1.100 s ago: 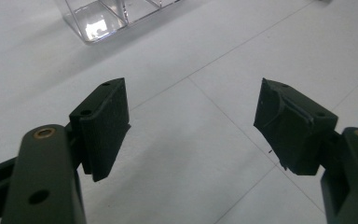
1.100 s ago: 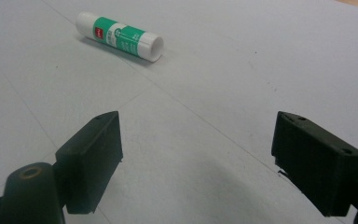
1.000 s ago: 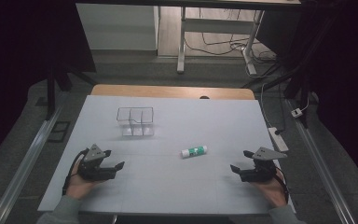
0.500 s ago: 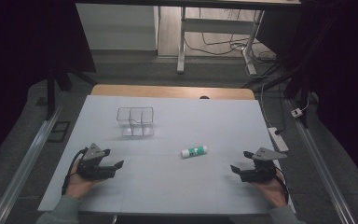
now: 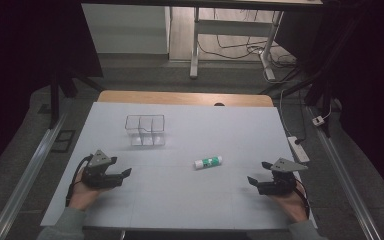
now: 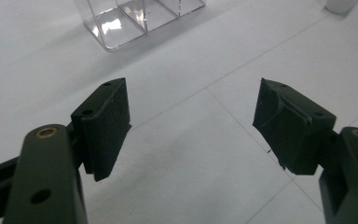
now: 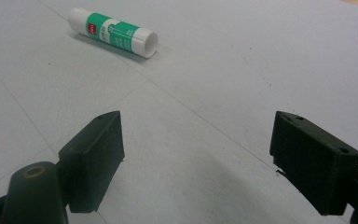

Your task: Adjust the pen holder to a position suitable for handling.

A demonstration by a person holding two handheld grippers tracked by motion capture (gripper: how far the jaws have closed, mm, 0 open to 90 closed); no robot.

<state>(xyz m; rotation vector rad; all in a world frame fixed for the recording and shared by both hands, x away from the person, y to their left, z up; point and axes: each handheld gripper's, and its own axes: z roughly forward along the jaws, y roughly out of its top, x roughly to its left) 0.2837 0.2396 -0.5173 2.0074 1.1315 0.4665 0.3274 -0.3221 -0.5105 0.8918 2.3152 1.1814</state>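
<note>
Risk: glue stick, lying sideways at 10 o'clock of right hand-held gripper, w/ jaws released, may be rolling off if nudged; left hand-held gripper also released, idling near clear organizer.

Bare table between both grippers. Obstacles: glue stick at centre; clear divided box at 11 o'clock.
</note>
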